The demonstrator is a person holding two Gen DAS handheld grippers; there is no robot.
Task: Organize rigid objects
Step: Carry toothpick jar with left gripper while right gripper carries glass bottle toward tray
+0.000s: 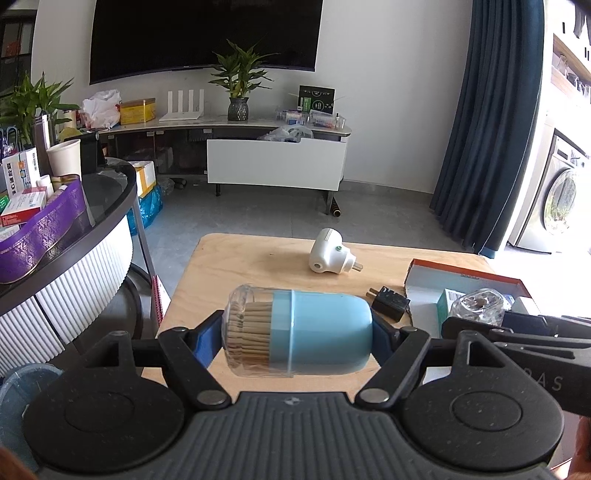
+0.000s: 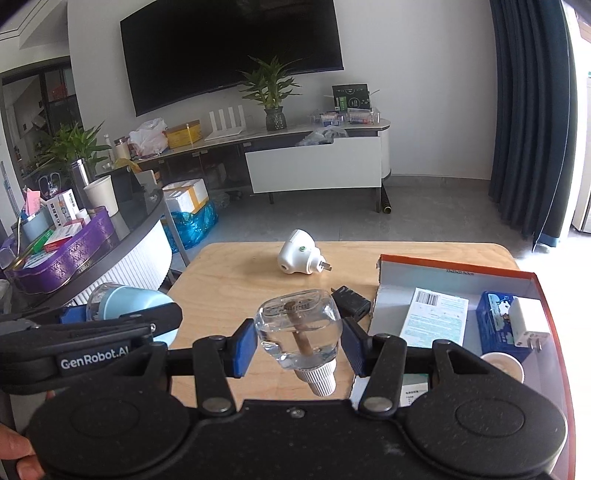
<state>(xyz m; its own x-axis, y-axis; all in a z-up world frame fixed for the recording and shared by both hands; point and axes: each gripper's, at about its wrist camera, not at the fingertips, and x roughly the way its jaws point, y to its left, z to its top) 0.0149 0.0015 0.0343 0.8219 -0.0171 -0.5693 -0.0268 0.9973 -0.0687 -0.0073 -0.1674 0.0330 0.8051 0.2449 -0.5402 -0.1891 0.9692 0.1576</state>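
1. Room: a living room is seen, with a dark wall screen (image 1: 203, 35), a low media console (image 1: 229, 129) bearing a potted plant (image 1: 238, 86), grey floor tiles, a dark blue curtain (image 1: 491, 122) and, at the left, a round side table (image 1: 107, 199) crowded with boxes.
2. Surface: a light wooden table (image 2: 229, 280) is the work surface. An open orange-rimmed box (image 2: 458, 267) stands on its right part and already holds several packets and a white charger (image 2: 528, 326).
3. Loose items: a white plug-in device (image 2: 297, 258) lies on its side near the far edge of the table; a small black adapter (image 2: 352, 301) lies just beside the box's left wall.
4. Left gripper (image 1: 295, 328): the jaws are partly closed, and a toothpick holder (image 1: 299, 328) with a blue base and clear cap is clamped sideways between the pads, above the table.
5. Right gripper (image 2: 299, 341): the jaws are partly closed on a clear liquid bottle (image 2: 299, 328) with a wick and a ribbed white cap, held off the table to the left of the box.
6. Step in hand (judged): both items appear to be in carriage toward the box.
7. Next move (judged): each item is to be brought over a free spot in the box, lowered, and released; the bottle should be kept clear of the packets already inside.
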